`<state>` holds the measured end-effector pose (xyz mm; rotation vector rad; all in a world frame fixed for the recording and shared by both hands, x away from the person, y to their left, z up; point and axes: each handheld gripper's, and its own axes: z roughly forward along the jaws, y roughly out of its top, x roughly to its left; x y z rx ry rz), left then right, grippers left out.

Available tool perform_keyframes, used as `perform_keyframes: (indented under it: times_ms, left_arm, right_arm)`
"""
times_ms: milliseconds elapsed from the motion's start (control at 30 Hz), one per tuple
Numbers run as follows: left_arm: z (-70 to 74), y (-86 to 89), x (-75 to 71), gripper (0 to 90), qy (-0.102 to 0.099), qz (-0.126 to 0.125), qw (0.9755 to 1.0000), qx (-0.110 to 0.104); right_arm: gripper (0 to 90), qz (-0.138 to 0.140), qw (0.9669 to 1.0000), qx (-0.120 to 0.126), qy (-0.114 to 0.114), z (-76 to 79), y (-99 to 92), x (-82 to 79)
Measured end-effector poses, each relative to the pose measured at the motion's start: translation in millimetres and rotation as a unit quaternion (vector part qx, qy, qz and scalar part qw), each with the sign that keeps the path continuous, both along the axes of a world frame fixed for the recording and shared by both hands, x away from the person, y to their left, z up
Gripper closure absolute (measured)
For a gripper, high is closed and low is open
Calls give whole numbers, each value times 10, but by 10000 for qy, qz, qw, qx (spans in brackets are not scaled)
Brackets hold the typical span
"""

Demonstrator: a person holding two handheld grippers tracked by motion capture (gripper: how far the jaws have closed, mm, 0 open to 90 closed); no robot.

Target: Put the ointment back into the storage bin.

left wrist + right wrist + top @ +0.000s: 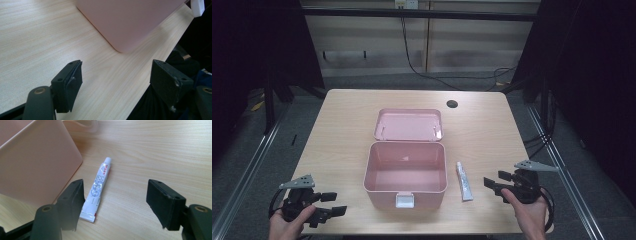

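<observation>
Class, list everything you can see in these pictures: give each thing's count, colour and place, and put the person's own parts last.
table: one, light wood, fills the middle.
box: one, pink, open and empty, centre of the table, white latch facing the person.
lid: one, pink, lying flat just behind the box.
tube: one, white with small print, lying flat right of the box, apart from it.
hole: one, dark, far right part of the table.
left gripper: one, black, open, near left edge.
right gripper: one, black, open, near the tube.
</observation>
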<state>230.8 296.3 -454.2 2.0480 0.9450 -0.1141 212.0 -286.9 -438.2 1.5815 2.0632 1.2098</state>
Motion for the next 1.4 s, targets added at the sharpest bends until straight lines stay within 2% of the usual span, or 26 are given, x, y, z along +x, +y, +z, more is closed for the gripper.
perform_keyframes:
  times_ms: [367, 600, 800, 900, 1033, 1167, 1300, 1400]
  left_arm:
    - [0, 0, -4, 257, 0, 12, 10000, -8]
    - [-5, 3, -3, 257, 17, 32, 10000, -8]
    - [-8, 7, -3, 257, 33, 47, 10000, -14]
    - [-9, 8, -2, 257, 32, 52, 10000, -6]
    - [-8, 13, -2, 257, 42, 41, 10000, -20]
    - [-9, 10, -1, 257, 35, 53, 10000, -10]
    - [-8, 10, -2, 257, 32, 48, 10000, -2]
    - [-8, 13, -1, 257, 43, 50, 10000, -10]
  right_arm:
    - [396, 84, 9999, -62, 53, 12, 7, -7]
    - [458, 80, 9996, -193, 177, 114, 21, 20]
    - [485, 351, 9984, -365, 268, 224, 76, 71]
    - [478, 567, 9973, -364, 307, 236, 118, 111]
    - [489, 680, 9957, -472, 416, 256, 156, 163]
    - [527, 770, 9932, -494, 716, 291, 186, 203]
    - [534, 809, 9875, -582, 1221, 284, 224, 274]
    - [544, 791, 9840, -704, 1433, 262, 256, 345]
